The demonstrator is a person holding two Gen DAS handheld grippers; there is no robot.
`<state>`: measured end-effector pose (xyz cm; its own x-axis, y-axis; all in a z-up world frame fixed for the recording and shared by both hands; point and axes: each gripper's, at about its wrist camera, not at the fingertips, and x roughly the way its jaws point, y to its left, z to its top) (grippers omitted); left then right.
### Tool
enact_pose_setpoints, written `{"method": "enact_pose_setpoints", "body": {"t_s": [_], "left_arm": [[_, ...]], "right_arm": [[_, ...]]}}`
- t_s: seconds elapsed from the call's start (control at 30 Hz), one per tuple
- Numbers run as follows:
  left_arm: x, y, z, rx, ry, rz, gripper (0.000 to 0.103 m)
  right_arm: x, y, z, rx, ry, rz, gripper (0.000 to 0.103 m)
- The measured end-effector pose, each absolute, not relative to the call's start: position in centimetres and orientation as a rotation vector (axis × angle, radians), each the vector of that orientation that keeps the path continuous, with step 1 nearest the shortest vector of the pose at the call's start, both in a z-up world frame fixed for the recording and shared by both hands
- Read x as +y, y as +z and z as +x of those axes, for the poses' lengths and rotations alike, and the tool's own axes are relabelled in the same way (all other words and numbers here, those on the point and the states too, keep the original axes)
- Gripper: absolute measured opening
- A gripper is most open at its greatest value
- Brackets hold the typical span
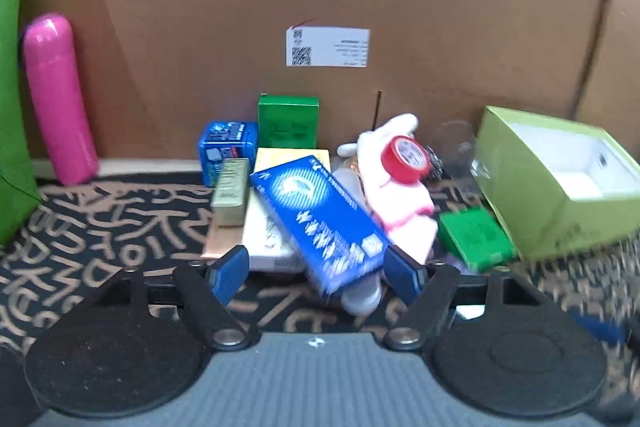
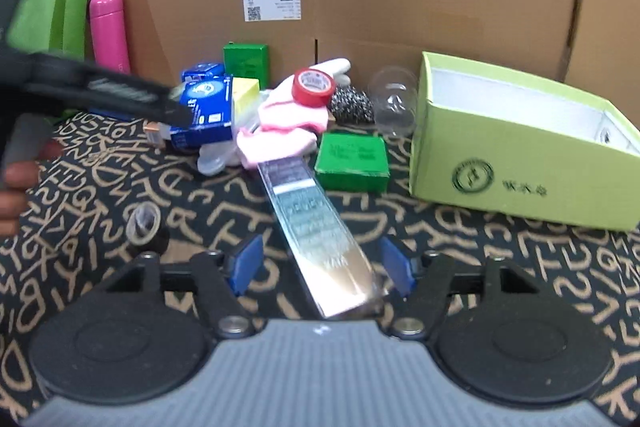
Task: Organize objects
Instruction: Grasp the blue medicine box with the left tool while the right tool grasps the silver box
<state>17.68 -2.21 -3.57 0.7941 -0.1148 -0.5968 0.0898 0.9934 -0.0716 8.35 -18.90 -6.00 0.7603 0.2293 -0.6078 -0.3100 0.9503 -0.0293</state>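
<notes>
Blue carton (image 1: pixel 320 223), probably light and stiff, lies between the spread left gripper (image 1: pixel 316 273); pinch its long sides.

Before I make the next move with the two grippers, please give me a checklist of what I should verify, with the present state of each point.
1. Left gripper open around the long blue carton: ok, jaws wide.
2. Blue carton lies steady: not ok, it rests tilted on the pile.
3. Right gripper open around the long shiny silver box: ok.
4. Silver box free of the right gripper: cannot tell, one side is blurred.
5. Light green open cardboard box has its opening upward: ok.
6. Red tape roll steady on the pink cloth: not ok, it is perched on edge.
</notes>
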Motion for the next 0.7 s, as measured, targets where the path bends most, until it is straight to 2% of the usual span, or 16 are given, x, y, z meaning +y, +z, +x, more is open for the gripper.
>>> {"method": "enact_pose_setpoints", "body": {"t_s": [0.13, 0.17, 0.2, 0.27, 0.37, 0.53, 0.6, 0.63, 0.67, 0.7], "left_arm": [[-3.6, -4.2, 21.6, 0.718, 0.001, -0.099, 0.085], [-3.9, -4.5, 22.3, 0.734, 0.021, -0.067, 0.085], [-4.3, -4.9, 22.8, 0.744, 0.027, -0.002, 0.081], [-4.3, -5.4, 22.2, 0.73, 0.001, 0.102, 0.067], [-2.5, -5.7, 19.5, 0.747, -0.149, 0.092, 0.064], [0.0, -5.9, 13.3, 0.788, -0.326, 0.087, 0.064], [0.5, -5.8, 11.6, 0.779, -0.313, 0.083, 0.066], [0.6, -5.7, 10.9, 0.768, -0.284, 0.074, 0.069], [0.7, -5.7, 10.6, 0.762, -0.254, 0.069, 0.077], [0.7, -5.6, 10.8, 0.756, -0.226, 0.07, 0.08]], "right_arm": [[-17.7, -6.9, 10.0, 0.66, 0.292, -0.183, 0.064], [-17.6, -7.2, 10.1, 0.667, 0.295, -0.191, 0.057], [-17.6, -7.4, 10.1, 0.674, 0.291, -0.203, 0.051], [-17.8, -7.4, 9.4, 0.677, 0.308, -0.204, 0.043], [-18.5, -7.3, 8.3, 0.715, 0.358, -0.163, 0.039], [-19.2, -6.9, 7.0, 0.743, 0.42, -0.117, 0.04], [-19.0, -6.9, 7.1, 0.738, 0.417, -0.127, 0.049], [-18.8, -7.0, 7.3, 0.733, 0.403, -0.14, 0.05], [-18.6, -7.1, 7.5, 0.733, 0.392, -0.152, 0.05], [-18.3, -7.2, 7.7, 0.735, 0.394, -0.155, 0.05]]}}
